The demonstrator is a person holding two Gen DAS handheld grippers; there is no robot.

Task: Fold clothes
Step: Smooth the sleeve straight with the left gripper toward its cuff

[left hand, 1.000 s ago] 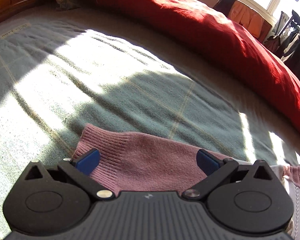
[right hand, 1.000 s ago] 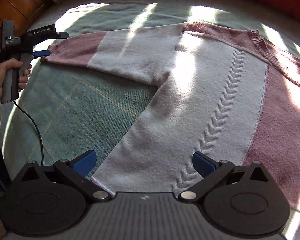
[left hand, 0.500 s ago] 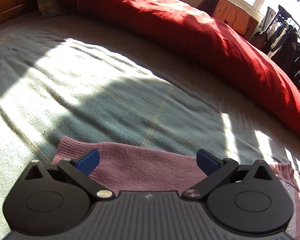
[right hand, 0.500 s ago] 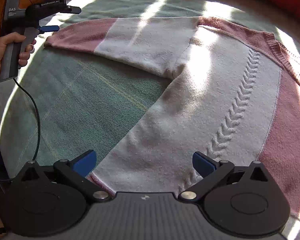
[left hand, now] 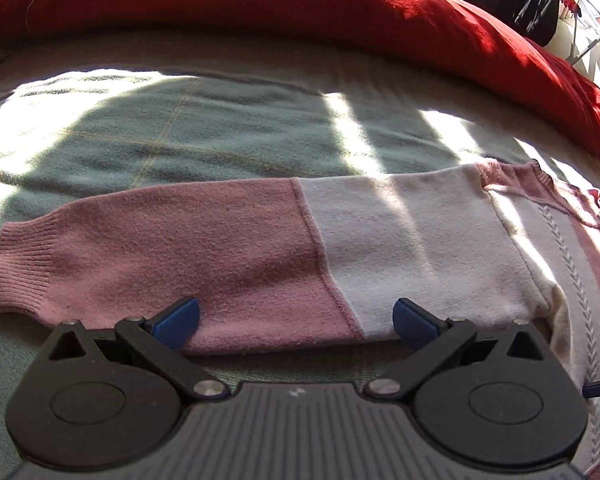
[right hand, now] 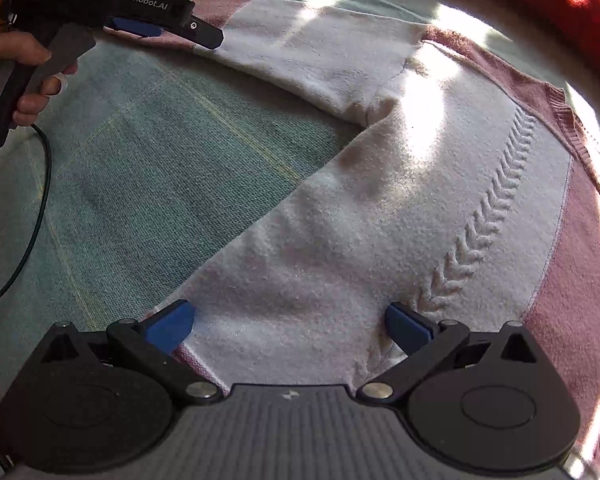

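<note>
On the green woven bedspread my two grippers – left, right – hover spread over the pink-and-white knitted sweater; a shallow pinch may snag one layer – skewing the fold.

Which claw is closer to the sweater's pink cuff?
Left. The left claw hangs open over that sleeve, near the cuff; the right claw sits open at the sweater's bottom hem.

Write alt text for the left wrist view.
An open left gripper hovers at the near edge of a pink and white sweater sleeve lying flat across a green blanket. A red duvet lies beyond, with sunlight in patches.
</note>
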